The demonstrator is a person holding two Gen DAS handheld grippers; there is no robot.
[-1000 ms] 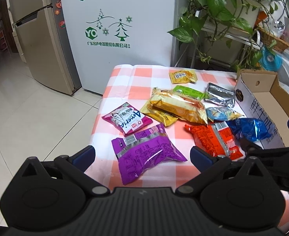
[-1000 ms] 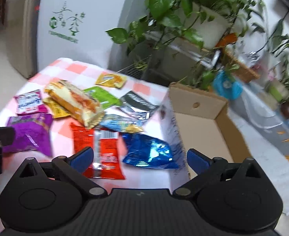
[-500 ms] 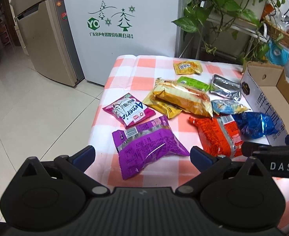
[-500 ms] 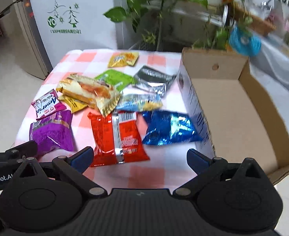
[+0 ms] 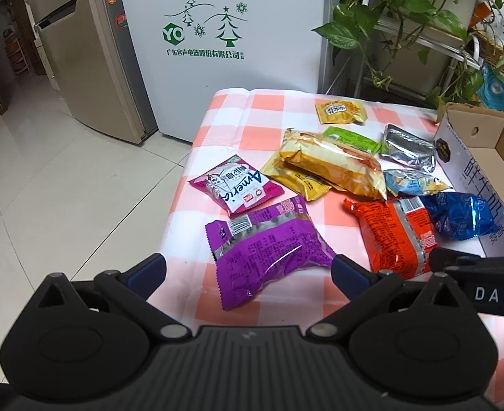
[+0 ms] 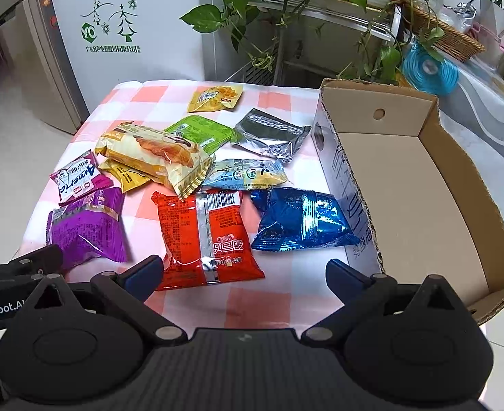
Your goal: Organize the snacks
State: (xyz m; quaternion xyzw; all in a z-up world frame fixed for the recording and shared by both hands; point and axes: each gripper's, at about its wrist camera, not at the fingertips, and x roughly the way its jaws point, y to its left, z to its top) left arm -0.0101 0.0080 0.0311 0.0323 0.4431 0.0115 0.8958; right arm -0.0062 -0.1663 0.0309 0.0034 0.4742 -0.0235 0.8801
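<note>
**Nothing packed yet: every snack lies outside the cardboard box**

The cardboard box (image 6: 406, 185) stands open at the table's right edge, and what shows of its floor is bare. By my judgement the sorting has not begun; all ten packets remain to be moved.

The blue foil packet (image 6: 299, 219) lies against the box's printed side wall. The red packet (image 6: 204, 236) is just left of it, and the purple packet (image 5: 265, 246) lies farthest from the box on that near row. Behind the blue one, beside the box wall, sit a small pale-blue packet (image 6: 245, 174) and a silver foil packet (image 6: 272, 133). The croissant packet (image 6: 156, 154) rests on a yellow packet (image 6: 125, 176), with a green packet (image 6: 200, 130) behind it, a small yellow sachet (image 6: 216, 97) at the far edge, and a pink packet (image 5: 236, 188) well left of the box.

Both tools are released and empty: the left gripper (image 5: 248, 267) hovers over the purple packet, and the right gripper (image 6: 245, 269) over the table's near edge, before the red and blue packets.

Legible writing: "Ameria" on the pink packet, "YO" with Chinese characters on the white fridge (image 5: 217, 34), large Chinese characters on the box wall, "DAS" and "nRobot.A" on the gripper bodies. The rest is too small to read.
</note>
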